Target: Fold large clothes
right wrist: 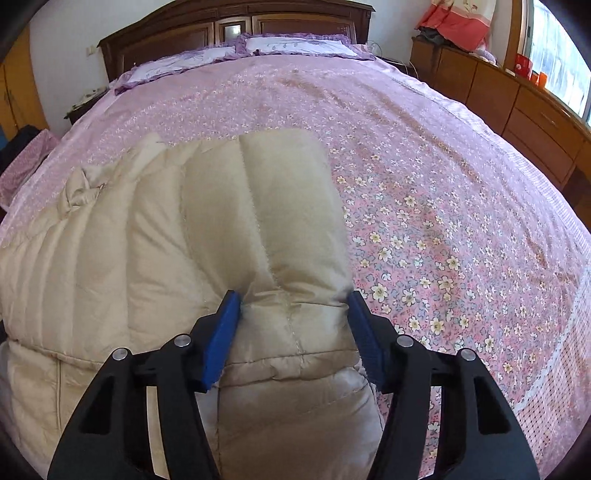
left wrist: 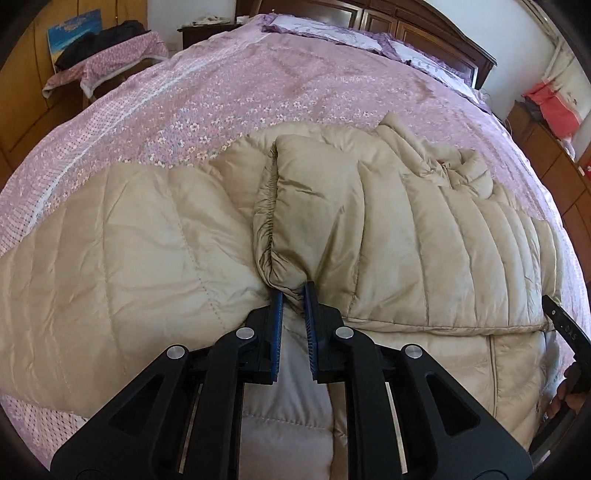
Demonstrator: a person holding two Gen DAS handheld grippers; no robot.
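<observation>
One beige quilted down jacket (left wrist: 424, 236) lies spread across the near half of one bed (left wrist: 258, 96) under a pink floral cover. There are two tongs. The left tongs (left wrist: 293, 295) are pressed together, pinching the elastic cuff of a sleeve (left wrist: 314, 206) that is folded over the jacket's body. To the right, the right tongs (right wrist: 293, 301) stand partly spread astride a folded quilted section of the jacket (right wrist: 266, 221); the left pad touches the fabric, while I cannot tell whether the right one presses it. Two pillows (right wrist: 295, 44) rest at the far headboard (right wrist: 236, 26). A cloth-draped stand (left wrist: 110, 62) sits far left, and wooden drawers (right wrist: 517, 107) line the right wall, well apart from the jacket.
</observation>
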